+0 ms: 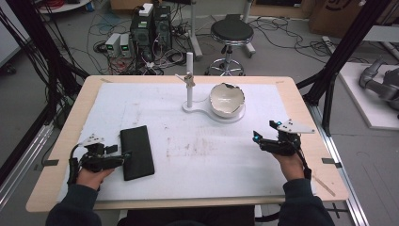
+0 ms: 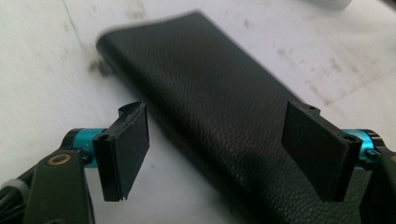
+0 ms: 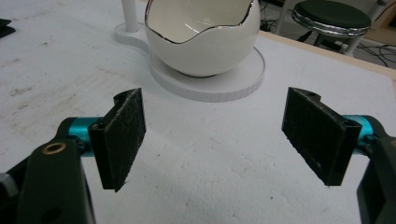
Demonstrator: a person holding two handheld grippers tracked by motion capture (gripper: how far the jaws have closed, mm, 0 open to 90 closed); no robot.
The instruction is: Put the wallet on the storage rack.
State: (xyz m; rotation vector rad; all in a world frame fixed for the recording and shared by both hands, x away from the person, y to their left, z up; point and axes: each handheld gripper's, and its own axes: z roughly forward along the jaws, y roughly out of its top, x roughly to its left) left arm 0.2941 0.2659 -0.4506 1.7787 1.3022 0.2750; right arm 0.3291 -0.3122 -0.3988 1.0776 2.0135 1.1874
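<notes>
The left gripper (image 1: 123, 154) sits at the near left of the table (image 1: 70, 117), its jaws spread wide and aimed at the black case (image 1: 137, 152), a flat leather-grained pouch lying on the white mat (image 1: 197, 155) with its long side running away from the person. In the left gripper view the case (image 2: 210, 107) lies between and beyond the two pads (image 2: 123, 149), angled across the frame; one pad sits over bare mat at the case's edge and the other over the leather, so the jaws straddle its near end without touching it, as far as I can tell. That wide spread probably suits a grasp across the case's width, though the approach looks slightly skewed to the case's axis. The right gripper (image 1: 263, 136) rests at the near right, well apart from the case, its jaws also spread and holding nothing. It points toward the white bowl (image 3: 201, 35), an egg-shaped dish with a jagged gilt rim that stands on the round base of a white stand (image 3: 210, 84) with an upright post (image 1: 189, 80) at the far middle of the mat. The bowl's open mouth may be meant to receive something, and the right hand seems parked within reach of it while the left sets up on the case.
</notes>
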